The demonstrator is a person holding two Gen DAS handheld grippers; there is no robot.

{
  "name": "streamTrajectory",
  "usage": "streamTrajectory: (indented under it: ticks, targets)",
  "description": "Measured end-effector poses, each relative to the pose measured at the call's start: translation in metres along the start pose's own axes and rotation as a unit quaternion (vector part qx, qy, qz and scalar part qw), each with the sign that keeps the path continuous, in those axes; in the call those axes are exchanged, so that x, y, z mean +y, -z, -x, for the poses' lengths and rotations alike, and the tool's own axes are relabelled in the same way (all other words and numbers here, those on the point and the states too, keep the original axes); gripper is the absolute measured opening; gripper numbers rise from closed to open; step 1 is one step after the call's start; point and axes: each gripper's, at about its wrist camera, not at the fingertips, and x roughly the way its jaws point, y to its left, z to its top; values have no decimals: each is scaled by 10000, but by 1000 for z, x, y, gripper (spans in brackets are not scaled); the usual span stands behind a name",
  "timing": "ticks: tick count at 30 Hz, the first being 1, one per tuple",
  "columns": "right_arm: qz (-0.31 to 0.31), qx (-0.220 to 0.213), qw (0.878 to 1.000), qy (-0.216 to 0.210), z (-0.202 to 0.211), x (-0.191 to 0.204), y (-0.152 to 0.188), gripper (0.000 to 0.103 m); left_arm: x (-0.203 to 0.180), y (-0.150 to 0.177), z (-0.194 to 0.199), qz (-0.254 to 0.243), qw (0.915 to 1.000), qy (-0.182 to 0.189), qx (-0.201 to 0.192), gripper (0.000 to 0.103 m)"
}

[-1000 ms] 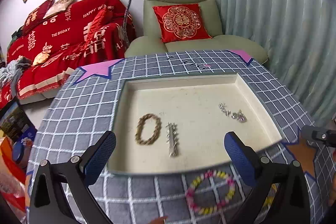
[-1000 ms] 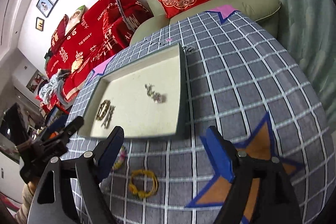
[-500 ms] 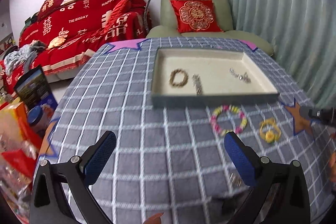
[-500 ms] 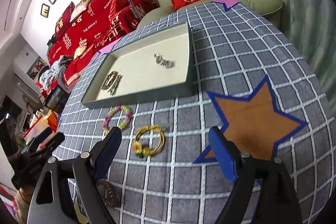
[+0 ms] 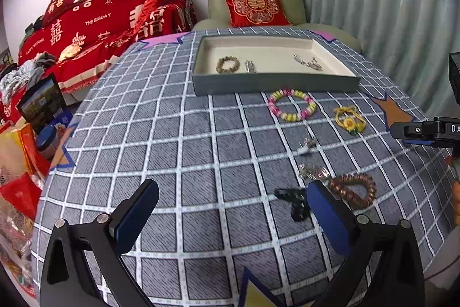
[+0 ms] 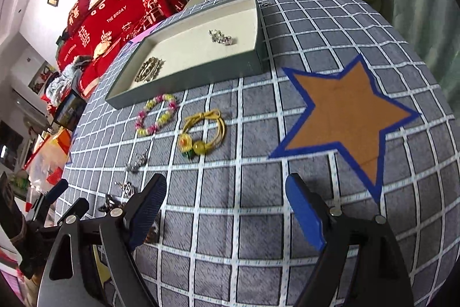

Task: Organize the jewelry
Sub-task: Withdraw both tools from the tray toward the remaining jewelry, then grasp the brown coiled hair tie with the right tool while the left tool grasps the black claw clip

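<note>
While both claws hang wide apart with nothing between their pads, the left gripper (image 5: 230, 217) and right gripper (image 6: 227, 212) look down on loose jewelry lying on the checked tablecloth (image 5: 172, 151): a pink-and-yellow bead bracelet (image 5: 291, 105), a yellow cord bracelet (image 6: 202, 134) with a flower charm, a brown bead bracelet (image 5: 353, 190) and small silver pieces (image 5: 307, 141). Beyond them, the grey tray (image 5: 273, 82) holds a dull gold bracelet (image 5: 227, 64), a silver clip (image 5: 250, 66) beside it, and a silver chain (image 5: 307, 62) further right.
</note>
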Motion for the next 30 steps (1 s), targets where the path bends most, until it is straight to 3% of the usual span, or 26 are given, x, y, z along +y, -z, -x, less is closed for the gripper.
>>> streamTrajectory:
  ticks: [14, 22, 30]
  targets:
    - [349, 105, 9993, 56, 1, 19, 22, 87, -18, 17, -6, -287, 9992, 63, 264, 103]
    - [465, 95, 9987, 172, -2, 26, 17, 87, -23, 15, -16, -316, 9987, -12, 390, 103]
    - [860, 234, 9960, -10, -9, 46, 24, 87, -24, 14, -23, -307, 9984, -123, 451, 103]
